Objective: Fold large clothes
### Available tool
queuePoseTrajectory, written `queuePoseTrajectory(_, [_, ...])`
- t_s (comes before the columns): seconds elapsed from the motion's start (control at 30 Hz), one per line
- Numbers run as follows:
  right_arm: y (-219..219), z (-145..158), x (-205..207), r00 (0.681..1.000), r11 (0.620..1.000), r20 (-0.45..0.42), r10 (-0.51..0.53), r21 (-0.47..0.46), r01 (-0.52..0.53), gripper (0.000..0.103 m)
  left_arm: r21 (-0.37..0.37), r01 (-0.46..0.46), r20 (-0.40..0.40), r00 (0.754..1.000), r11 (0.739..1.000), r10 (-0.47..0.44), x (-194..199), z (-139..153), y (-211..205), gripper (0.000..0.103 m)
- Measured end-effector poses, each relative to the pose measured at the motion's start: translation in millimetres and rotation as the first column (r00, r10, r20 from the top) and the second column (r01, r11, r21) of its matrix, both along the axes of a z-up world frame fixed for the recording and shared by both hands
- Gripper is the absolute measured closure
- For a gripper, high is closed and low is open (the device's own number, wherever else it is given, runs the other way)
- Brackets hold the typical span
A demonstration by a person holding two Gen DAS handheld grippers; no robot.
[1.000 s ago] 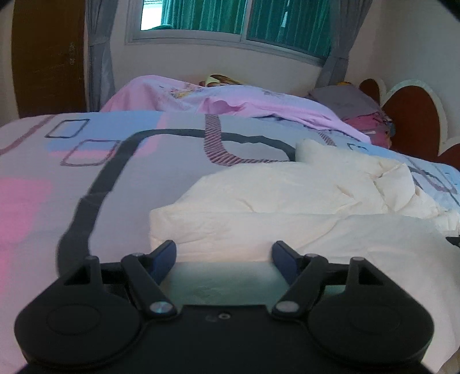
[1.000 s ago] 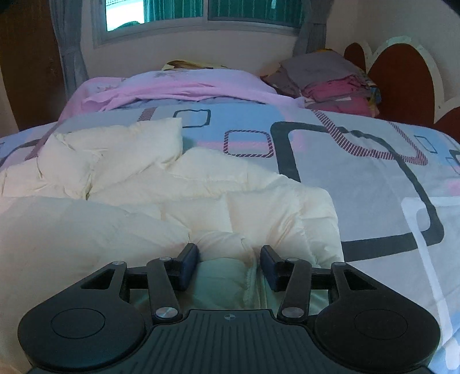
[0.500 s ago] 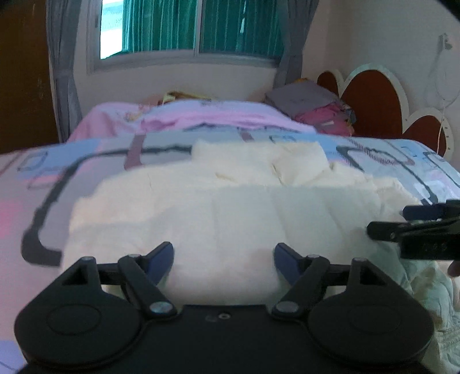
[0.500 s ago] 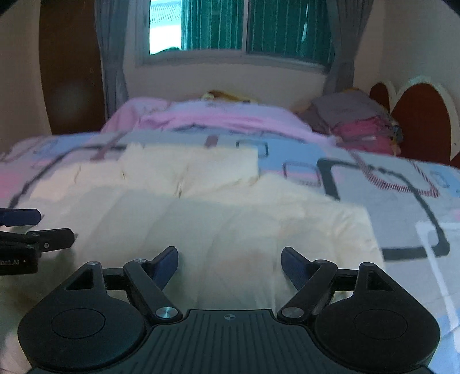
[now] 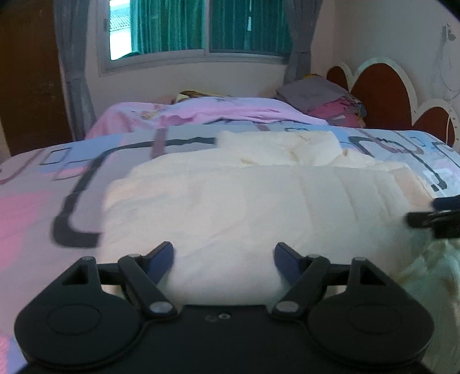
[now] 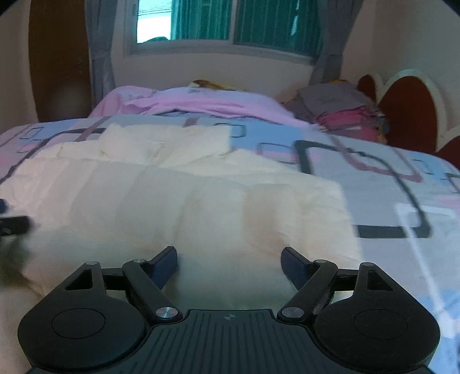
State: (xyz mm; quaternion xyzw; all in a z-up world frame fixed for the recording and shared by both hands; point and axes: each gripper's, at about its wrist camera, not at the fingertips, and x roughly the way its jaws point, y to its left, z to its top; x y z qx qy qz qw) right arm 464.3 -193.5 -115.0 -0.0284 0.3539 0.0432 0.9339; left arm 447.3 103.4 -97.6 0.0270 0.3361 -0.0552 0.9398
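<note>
A large cream quilted garment lies spread across the patterned bed, its near part folded over in a smooth layer, with a crumpled part behind it. My left gripper hovers open over its near left edge, with nothing between the fingers. In the right wrist view the same garment fills the middle. My right gripper is open above its near right part, and holds nothing. Each gripper shows at the edge of the other's view: the right gripper and the left gripper.
The bed sheet has grey, pink and blue shapes. A pink blanket lies at the far end. A pile of folded clothes sits by the red scalloped headboard. A curtained window is behind the bed.
The right gripper let go of a bunch of cream fabric and opened wide. Both grippers drew back and swung to face the garment's middle. The garment now lies flatter.
</note>
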Motion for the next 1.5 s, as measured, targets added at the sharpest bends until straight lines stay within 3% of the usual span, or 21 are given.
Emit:
queuePoseTrajectory(0.1, [-20,-8,-2,0.997,0.997,-0.031,-0.074,0.002,0.074,0.024,-0.004,-0.021,-0.031,0.999,1.000,0.021,-5,-10,18,0.024])
queuePoseTrajectory(0.2, [-34,-15,0,0.991,0.988,-0.073,-0.109,0.101,0.116,0.024,-0.036,-0.026,-0.039,0.999,0.999,0.025,-4,-15,26,0.024])
queuePoseTrajectory(0.4, [-30,-14,1,0.989,0.987,-0.073,-0.127,0.093,0.134,0.024,-0.020,-0.014,-0.047,0.999,1.000,0.013,0,-16,24,0.024])
queuePoseTrajectory(0.43, [-30,-12,0,0.991,0.988,-0.065,-0.119,0.094,0.125,0.036,-0.017,-0.011,-0.046,0.999,1.000,0.010,-2,-18,24,0.024])
queuePoseTrajectory(0.47, [-30,-10,-2,0.993,0.987,-0.056,-0.105,0.115,0.111,0.065,-0.016,-0.004,-0.046,0.999,1.000,0.003,-3,-18,24,0.024])
queuePoseTrajectory(0.53, [-26,-6,2,0.994,0.990,-0.055,-0.092,0.105,0.098,0.070,-0.012,0.003,-0.045,0.999,1.000,-0.004,-4,-18,23,0.023])
queuePoseTrajectory(0.8, [-18,-13,10,0.993,0.992,-0.051,-0.110,0.059,0.113,0.070,-0.014,-0.002,-0.048,0.999,1.000,0.001,-5,-17,26,0.021])
queuePoseTrajectory(0.83, [-19,-12,10,0.992,0.991,-0.061,-0.110,0.067,0.114,0.066,-0.013,-0.002,-0.050,0.999,1.000,0.001,-6,-16,26,0.021])
queuePoseTrajectory(0.93, [-23,0,-4,0.992,0.989,-0.042,-0.118,0.085,0.121,0.003,0.004,0.010,-0.076,0.997,1.000,-0.009,-12,-14,27,0.011])
queuePoseTrajectory(1.0, [-22,8,-19,0.996,0.992,-0.006,-0.087,0.088,0.087,0.002,0.055,0.000,-0.078,0.997,0.998,0.004,-21,-13,25,0.004])
queuePoseTrajectory(1.07, [-27,11,-33,0.998,0.993,-0.017,-0.068,0.093,0.069,0.002,0.072,-0.006,-0.075,0.997,0.997,0.012,-32,-10,28,0.004])
queuePoseTrajectory(1.5, [-96,30,-162,0.997,0.983,-0.012,-0.082,0.161,0.083,0.003,0.069,-0.142,-0.058,0.988,0.988,0.146,-160,7,51,0.012])
